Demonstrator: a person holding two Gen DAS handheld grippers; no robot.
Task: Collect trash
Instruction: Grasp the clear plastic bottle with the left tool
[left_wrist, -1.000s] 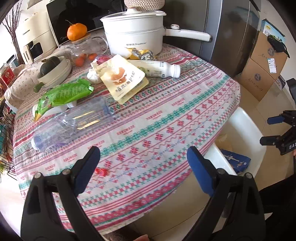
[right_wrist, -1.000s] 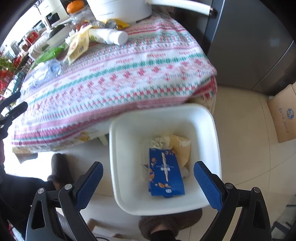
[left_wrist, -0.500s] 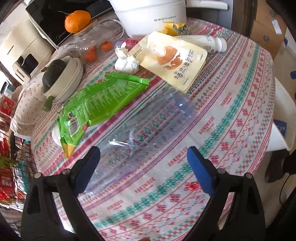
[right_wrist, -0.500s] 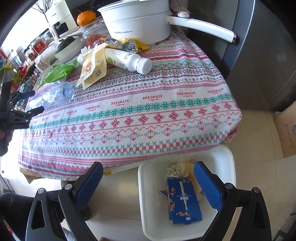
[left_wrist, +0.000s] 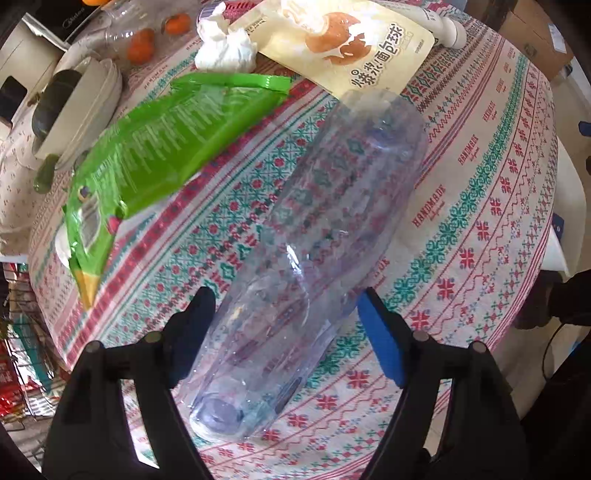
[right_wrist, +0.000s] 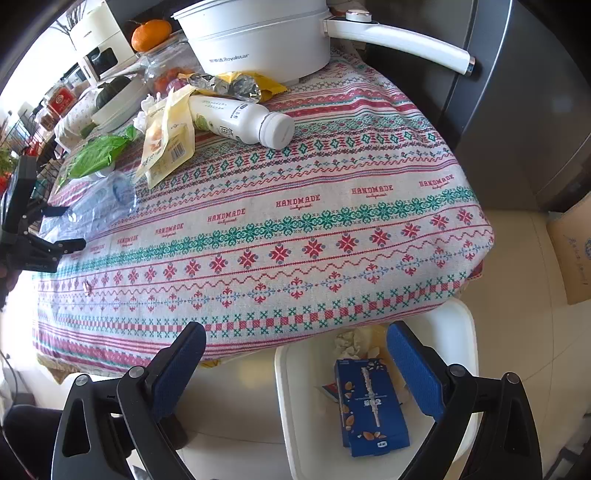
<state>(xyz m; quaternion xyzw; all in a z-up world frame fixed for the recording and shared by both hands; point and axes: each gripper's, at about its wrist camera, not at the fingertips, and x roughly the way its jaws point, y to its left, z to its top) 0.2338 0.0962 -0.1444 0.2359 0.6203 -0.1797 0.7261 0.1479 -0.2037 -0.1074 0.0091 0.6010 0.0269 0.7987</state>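
Note:
A clear empty plastic bottle (left_wrist: 314, 236) lies on the patterned tablecloth, cap end toward me. My left gripper (left_wrist: 286, 314) is open, its fingers on either side of the bottle's lower half; contact is unclear. It also shows in the right wrist view (right_wrist: 59, 227), around the bottle (right_wrist: 99, 203). Other trash: a green wrapper (left_wrist: 166, 147), a cream pouch (left_wrist: 351, 48), a crumpled tissue (left_wrist: 225, 55), a white drink bottle (right_wrist: 240, 118), a foil wrapper (right_wrist: 232, 85). My right gripper (right_wrist: 295, 362) is open and empty above the white bin (right_wrist: 291, 417), which holds a blue carton (right_wrist: 369, 402).
A white electric pot (right_wrist: 258, 40) with a long handle stands at the table's back. A bowl with a dark vegetable (left_wrist: 74, 107), oranges (left_wrist: 140, 48) and a white appliance (right_wrist: 99, 48) are at the left. A grey fridge (right_wrist: 517, 92) and cardboard box (right_wrist: 572, 254) stand right.
My left gripper moved forward over the table and down around the clear bottle. My right gripper rose from over the bin toward the table edge, staying open.

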